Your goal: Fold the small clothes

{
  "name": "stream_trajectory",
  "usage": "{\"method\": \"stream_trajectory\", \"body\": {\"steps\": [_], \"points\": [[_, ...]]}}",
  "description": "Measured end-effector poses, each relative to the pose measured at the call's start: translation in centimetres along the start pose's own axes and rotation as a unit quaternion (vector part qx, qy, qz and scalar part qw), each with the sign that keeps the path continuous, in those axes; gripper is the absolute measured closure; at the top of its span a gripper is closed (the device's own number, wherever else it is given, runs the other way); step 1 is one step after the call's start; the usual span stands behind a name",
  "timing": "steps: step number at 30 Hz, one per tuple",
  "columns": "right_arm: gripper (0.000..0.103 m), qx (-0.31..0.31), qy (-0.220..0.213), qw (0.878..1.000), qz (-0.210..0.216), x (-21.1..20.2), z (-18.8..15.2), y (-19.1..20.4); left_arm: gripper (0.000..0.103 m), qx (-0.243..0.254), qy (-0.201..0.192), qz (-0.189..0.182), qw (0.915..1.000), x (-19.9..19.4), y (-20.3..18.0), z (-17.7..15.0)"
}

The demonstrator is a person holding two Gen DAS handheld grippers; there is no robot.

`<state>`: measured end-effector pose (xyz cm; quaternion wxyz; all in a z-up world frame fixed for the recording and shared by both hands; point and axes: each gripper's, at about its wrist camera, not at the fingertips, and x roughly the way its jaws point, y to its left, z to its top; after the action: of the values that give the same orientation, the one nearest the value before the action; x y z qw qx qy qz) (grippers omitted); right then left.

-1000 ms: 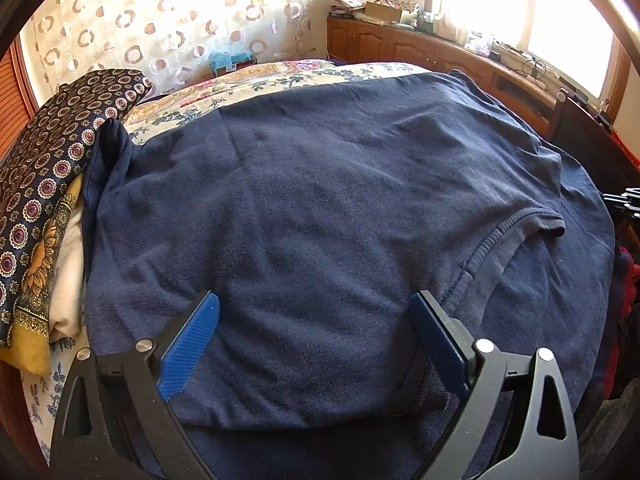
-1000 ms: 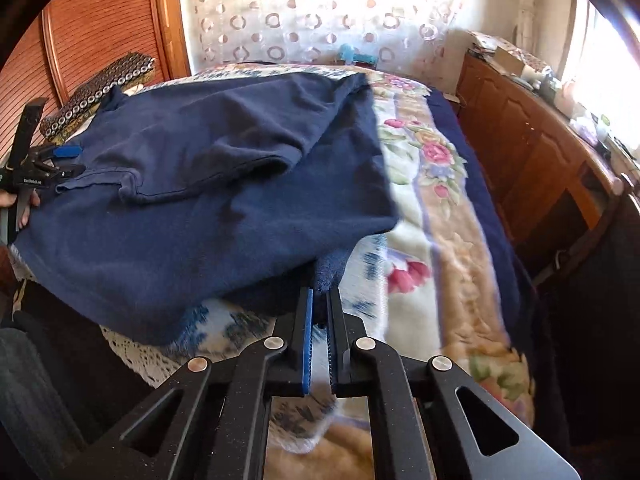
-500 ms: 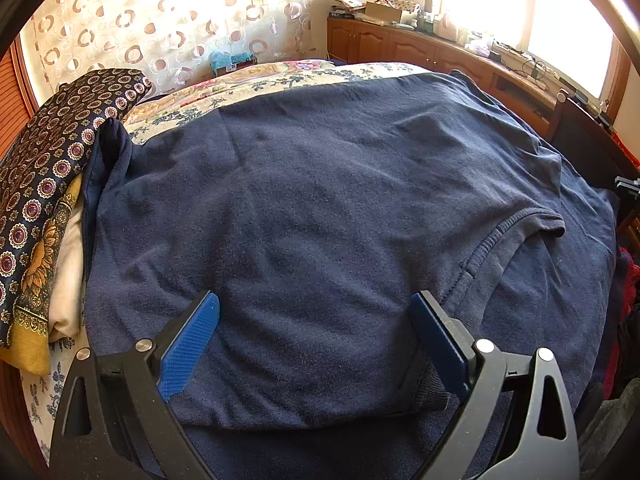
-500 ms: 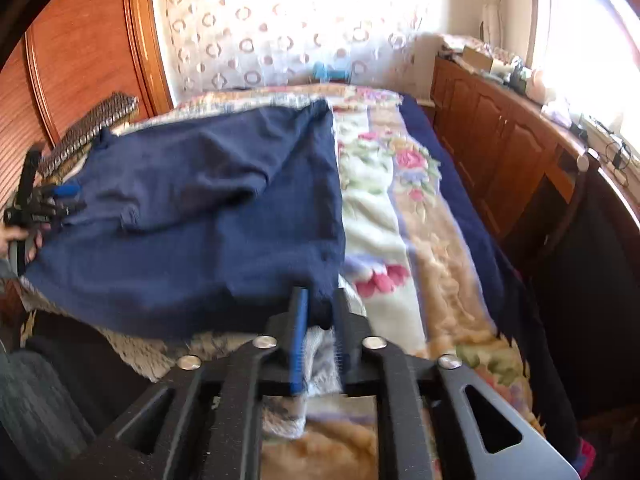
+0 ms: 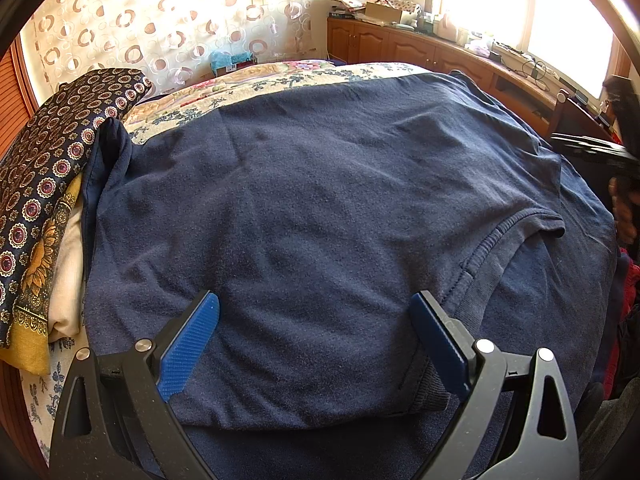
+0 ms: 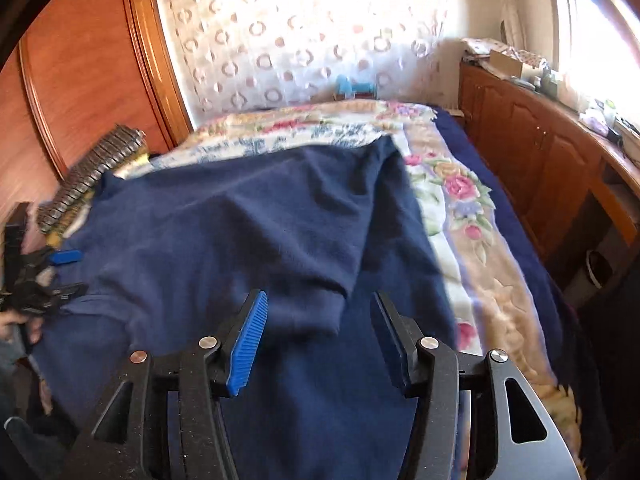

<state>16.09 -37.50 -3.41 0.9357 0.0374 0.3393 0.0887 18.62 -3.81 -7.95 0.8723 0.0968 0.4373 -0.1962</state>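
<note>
Navy shirt (image 5: 320, 208) beside perhaps folded scarf (image 5: 44, 184)

Bed with floral bedspread (image 6: 460, 196), ring-patterned sheer curtain (image 5: 160, 24) behind its head, glowing with daylight, wooden cabinets (image 6: 532, 160) along bed's right side under bright window (image 5: 560, 12), wooden wardrobe (image 6: 88, 72) left of bed

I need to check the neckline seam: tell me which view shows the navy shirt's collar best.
The left wrist view: the navy shirt's ribbed collar curves in sharp focus beside the right pad. The right wrist view is blurred and shows the shirt's folded body and sleeve cuff; no collar is discernible.
</note>
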Motion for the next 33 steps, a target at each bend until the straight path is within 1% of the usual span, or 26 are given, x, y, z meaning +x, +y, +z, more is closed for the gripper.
{"method": "stream_trajectory", "body": {"steps": [5, 6, 11, 13, 15, 17, 19, 22, 25, 26, 27, 29, 30, 33], "points": [[0.047, -0.013, 0.038, 0.999, -0.023, 3.8, 0.8, 0.7, 0.006, 0.0, 0.0, 0.0, 1.0, 0.0, 0.0, 0.0], [0.047, -0.016, 0.041, 0.999, -0.027, 4.0, 0.6, 0.8, 0.006, 0.0, 0.0, 0.0, 1.0, 0.0, 0.0, 0.0], [0.045, -0.028, 0.028, 0.999, -0.037, 3.7, 0.0, 1.2, 0.007, -0.001, 0.0, 0.002, 1.0, -0.1, 0.0, 0.0], [0.043, -0.035, 0.028, 0.998, -0.037, 3.9, 0.2, 1.8, 0.006, -0.012, -0.005, 0.004, 0.9999, -0.5, 0.3, -0.1], [0.042, -0.038, 0.028, 0.998, -0.037, 4.0, 0.4, 2.0, 0.006, -0.03, -0.016, -0.001, 0.9994, -1.5, 1.0, -0.3], [0.041, -0.039, 0.028, 0.998, -0.037, 3.8, 0.4, 2.0, 0.006, -0.048, -0.038, -0.002, 0.9981, -3.2, 2.0, -0.4], [0.041, -0.038, 0.026, 0.998, -0.037, 4.0, 0.3, 2.0, 0.006, -0.067, -0.061, 0.01, 0.9958, -5.1, 3.3, -0.6], [0.041, -0.038, 0.026, 0.998, -0.037, 4.0, 0.4, 1.8, 0.007, -0.089, -0.077, 0.022, 0.9929, -6.6, 5.0, -1.1], [0.041, -0.039, 0.026, 0.998, -0.037, 4.0, 0.4, 1.9, 0.017, -0.107, -0.077, 0.026, 0.9909, -7.1, 6.8, -1.7], [0.041, -0.039, 0.026, 0.998, -0.037, 4.0, 0.4, 1.9, 0.023, -0.114, -0.074, 0.03, 0.9902, -7.0, 7.3, -1.9], [0.041, -0.039, 0.025, 0.998, -0.037, 4.0, 0.3, 1.9, 0.032, -0.12, -0.069, 0.031, 0.9899, -6.8, 7.8, -2.0], [0.041, -0.039, 0.025, 0.998, -0.037, 4.0, 0.3, 1.8, 0.039, -0.125, -0.059, 0.027, 0.99, -6.2, 8.1, -2.2], [0.041, -0.039, 0.025, 0.998, -0.037, 4.0, 0.3, 1.9, 0.041, -0.125, -0.055, 0.027, 0.9903, -5.8, 8.1, -2.4], [0.041, -0.04, 0.025, 0.998, -0.037, 4.0, 0.3, 1.8, 0.043, -0.125, -0.041, 0.038, 0.9905, -4.5, 8.3, -2.5]]}}
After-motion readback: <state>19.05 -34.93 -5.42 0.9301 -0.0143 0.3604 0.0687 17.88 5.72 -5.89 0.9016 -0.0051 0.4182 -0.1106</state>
